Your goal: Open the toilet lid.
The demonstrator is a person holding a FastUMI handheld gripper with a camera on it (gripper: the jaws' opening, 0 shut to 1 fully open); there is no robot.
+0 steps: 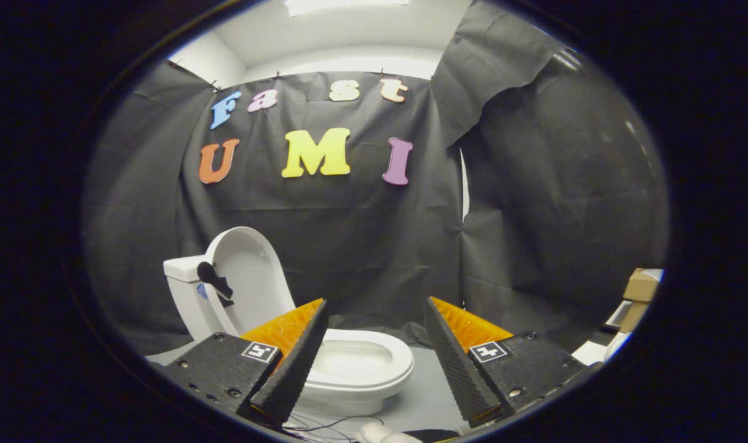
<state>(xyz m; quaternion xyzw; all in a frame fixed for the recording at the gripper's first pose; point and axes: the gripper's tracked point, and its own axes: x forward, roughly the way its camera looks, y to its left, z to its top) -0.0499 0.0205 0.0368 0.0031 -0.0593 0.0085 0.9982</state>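
A: What's the gripper (376, 307) doing?
B: Fingers spread wide, nothing between them.
A: And the toilet (349, 363)?
B: Just beyond the left finger, around eleven o'clock, bowl showing between the fingers. Its lid (251, 277) stands upright against the tank (182, 271).
A: Farther off?
B: Boxes (640, 292) at two o'clock, well apart.

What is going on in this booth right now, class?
A person holds a handheld gripper facing a small white toilet. Its fingers are spread apart with nothing between them. The toilet lid already stands upright against the tank, leaving the seat and bowl exposed just beyond the fingers.
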